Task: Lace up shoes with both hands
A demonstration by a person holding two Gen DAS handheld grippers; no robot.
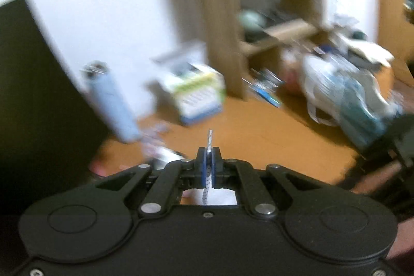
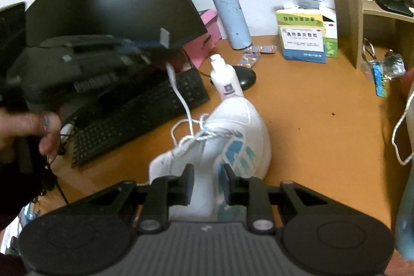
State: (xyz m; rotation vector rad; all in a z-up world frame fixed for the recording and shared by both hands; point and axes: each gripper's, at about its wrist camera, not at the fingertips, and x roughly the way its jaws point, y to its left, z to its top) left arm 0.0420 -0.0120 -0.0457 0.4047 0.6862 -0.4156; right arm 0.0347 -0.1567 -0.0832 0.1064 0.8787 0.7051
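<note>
In the left wrist view, the left hand-held gripper point(image 1: 209, 159) is clenched on the shoelace point(image 1: 209, 140). The thin speckled lace passes between the two blue pads point(image 1: 206, 167), and its stiff tip stands up just above the fingertips. I think the lace is held so near its end because the tip must be guided through an eyelet, and a short free end is easier to aim. The rest of the lace hangs down behind the fingers toward a white surface, which is probably the shoe. The background is strongly blurred, so this gripper seems to be in quick motion. It points out across the worktop point(image 1: 258, 131), roughly level with it.

In the right wrist view, the right hand-held gripper point(image 2: 207, 181) is released, with its fingers apart on either side of the white shoe point(image 2: 233, 126). The shoe lies directly in front of and below this gripper, with its toe pointing away. I cannot tell if the fingers touch it. This pose probably serves to steady the shoe while the other side pulls. The left hand-held gripper point(image 2: 161, 39) appears up and to the left, raised above the keyboard point(image 2: 134, 115). The lace runs from it down to the loose crossings on the shoe.
</note>
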